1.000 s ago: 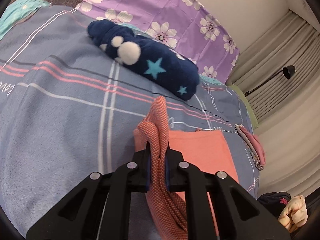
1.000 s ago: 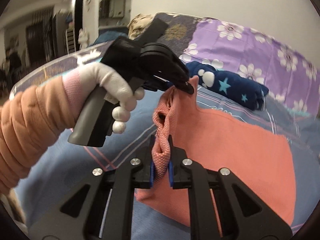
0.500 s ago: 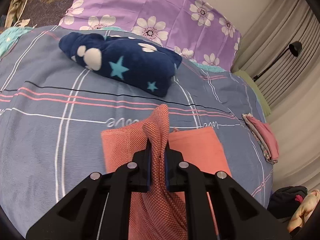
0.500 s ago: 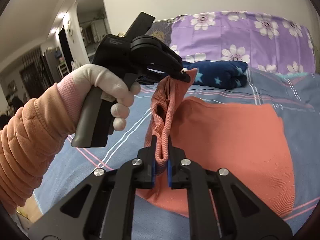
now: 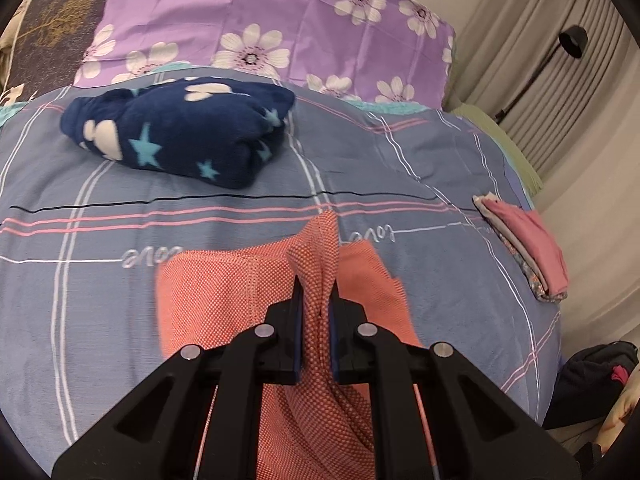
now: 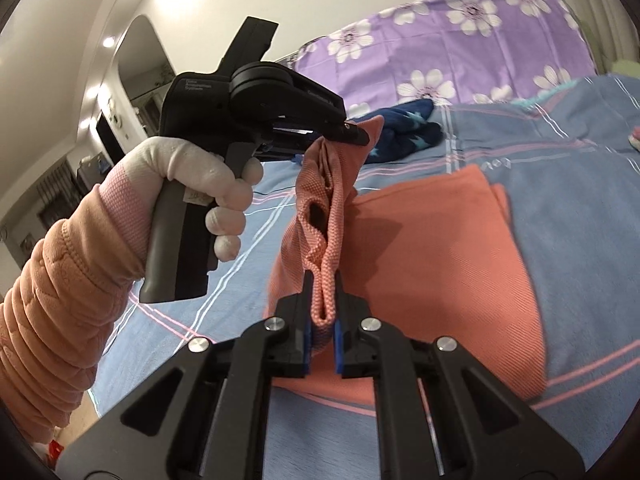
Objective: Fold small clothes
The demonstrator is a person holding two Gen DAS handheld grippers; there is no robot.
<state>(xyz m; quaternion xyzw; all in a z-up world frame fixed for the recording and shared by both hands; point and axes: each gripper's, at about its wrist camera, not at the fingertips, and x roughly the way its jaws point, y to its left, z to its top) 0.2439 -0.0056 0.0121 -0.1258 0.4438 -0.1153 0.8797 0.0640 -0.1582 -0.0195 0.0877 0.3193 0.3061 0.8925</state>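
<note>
Tongs on both sides are nearly closed, each clamped on a bunched edge of the same coral-orange knitted garment (image 5: 224, 296). Left tongs (image 5: 316, 296) pinch a raised fold of the mesh-textured fabric between the blue pads, with the fold peaking just above the fingertips. Right tongs (image 6: 322, 300) pinch a doubled loop of the same fabric; from there the held edge runs upward to the left tongs (image 6: 356, 134), visible in the right wrist view, gripped by a white-gloved hand (image 6: 200, 184) with a padded orange sleeve (image 6: 60, 312). Between the two grips the edge hangs lifted and slack, with an open pocket in its folds. Remainder of the garment lies flat on the blue-grey plaid bed cover (image 5: 100, 240), spread toward the right in the right wrist view, its far edge showing two layers. Navy fleece bundle with white patches and teal stars (image 5: 180, 136) rests farther up the bed, well apart from the garment, near the purple flowered pillow (image 5: 280, 20). Small folded pink cloth stack (image 5: 528, 248) sits by the right edge of the bed. Black lamp (image 5: 572, 40) stands before pale curtains (image 5: 540, 20).
</note>
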